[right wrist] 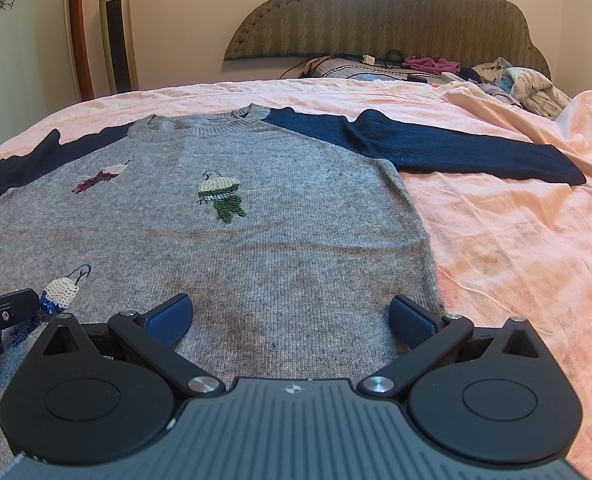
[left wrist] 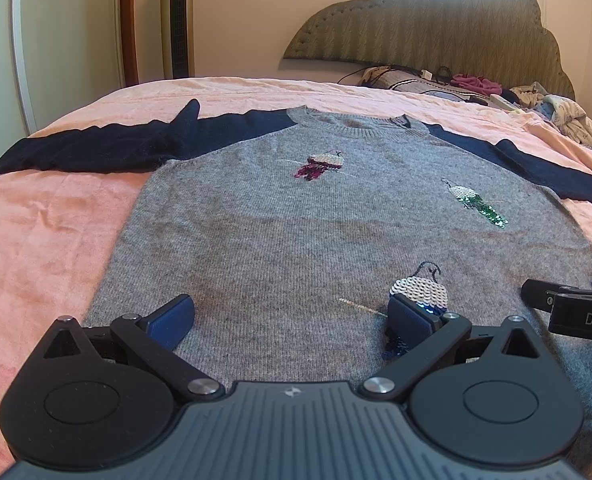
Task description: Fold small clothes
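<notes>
A small gray sweater (left wrist: pixel 296 220) with dark blue sleeves is laid flat on a bed (left wrist: pixel 48 232) with a pink cover. It is spread face up, and its neck (left wrist: pixel 348 124) is pointed away, toward the headboard (left wrist: pixel 436 28). Its long way is run from the bottom edge, close to both tools, up to the neck. The sleeves are stretched out to the two sides, across that line.

The left tool (left wrist: pixel 292 312) is held over the bottom part of the sweater, on the left half. Its fingers are spread wide apart and nothing is held between them. The right tool (right wrist: pixel 292 312) is held over the bottom right part, with the sweater's right side edge just beside its outer finger. Its fingers are also spread wide apart and empty.

The sweater is not yet folded. The bottom edge is probably the nearest part to be grabbed, one side by each tool. The left sleeve (left wrist: pixel 96 148) is nearer the left tool, and the right sleeve (right wrist: pixel 456 148) is nearer the right tool.
</notes>
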Tool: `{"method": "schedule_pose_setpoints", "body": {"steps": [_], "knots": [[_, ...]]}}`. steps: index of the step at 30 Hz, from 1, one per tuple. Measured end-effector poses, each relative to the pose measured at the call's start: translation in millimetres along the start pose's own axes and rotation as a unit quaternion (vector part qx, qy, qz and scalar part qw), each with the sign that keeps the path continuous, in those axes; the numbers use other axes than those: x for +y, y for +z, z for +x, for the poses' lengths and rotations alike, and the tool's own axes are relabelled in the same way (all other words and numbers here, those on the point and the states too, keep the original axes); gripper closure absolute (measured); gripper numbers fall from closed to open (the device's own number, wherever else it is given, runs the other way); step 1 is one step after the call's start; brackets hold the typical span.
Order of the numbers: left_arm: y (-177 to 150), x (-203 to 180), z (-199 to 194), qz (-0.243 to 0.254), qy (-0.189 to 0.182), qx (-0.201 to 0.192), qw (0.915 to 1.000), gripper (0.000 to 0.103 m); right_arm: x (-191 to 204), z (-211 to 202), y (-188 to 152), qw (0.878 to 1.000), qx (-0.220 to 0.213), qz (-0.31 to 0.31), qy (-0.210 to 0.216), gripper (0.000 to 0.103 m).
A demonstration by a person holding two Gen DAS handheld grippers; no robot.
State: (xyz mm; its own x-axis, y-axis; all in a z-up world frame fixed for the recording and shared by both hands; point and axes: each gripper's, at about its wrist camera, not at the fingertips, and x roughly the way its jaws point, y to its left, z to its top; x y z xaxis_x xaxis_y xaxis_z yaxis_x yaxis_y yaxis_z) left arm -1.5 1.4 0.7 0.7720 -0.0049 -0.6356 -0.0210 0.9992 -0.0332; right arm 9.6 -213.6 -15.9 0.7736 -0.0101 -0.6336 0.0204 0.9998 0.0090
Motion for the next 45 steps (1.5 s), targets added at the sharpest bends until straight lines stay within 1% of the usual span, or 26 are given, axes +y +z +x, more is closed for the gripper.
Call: {"method": "schedule_pose_setpoints", "body": {"steps": [6, 9, 45], "knots": [[0.3, 0.1, 0.5, 0.003, 0.003, 0.002, 1.0000, 0.000, 0.1, 0.2, -0.2, 1.000, 0.000, 0.000, 0.000, 0.000], [-0.2, -3.6, -0.7, 0.012, 0.010, 0.001, 0.9999, 0.000, 0.2, 0.2, -0.2, 1.000, 0.000, 0.000, 0.000, 0.000], [0.0, -0.1, 0.3, 0.008, 0.006, 0.001, 1.0000, 0.000, 0.3, 0.4, -0.1, 1.000, 0.003, -0.002, 0.000, 0.000]]}}
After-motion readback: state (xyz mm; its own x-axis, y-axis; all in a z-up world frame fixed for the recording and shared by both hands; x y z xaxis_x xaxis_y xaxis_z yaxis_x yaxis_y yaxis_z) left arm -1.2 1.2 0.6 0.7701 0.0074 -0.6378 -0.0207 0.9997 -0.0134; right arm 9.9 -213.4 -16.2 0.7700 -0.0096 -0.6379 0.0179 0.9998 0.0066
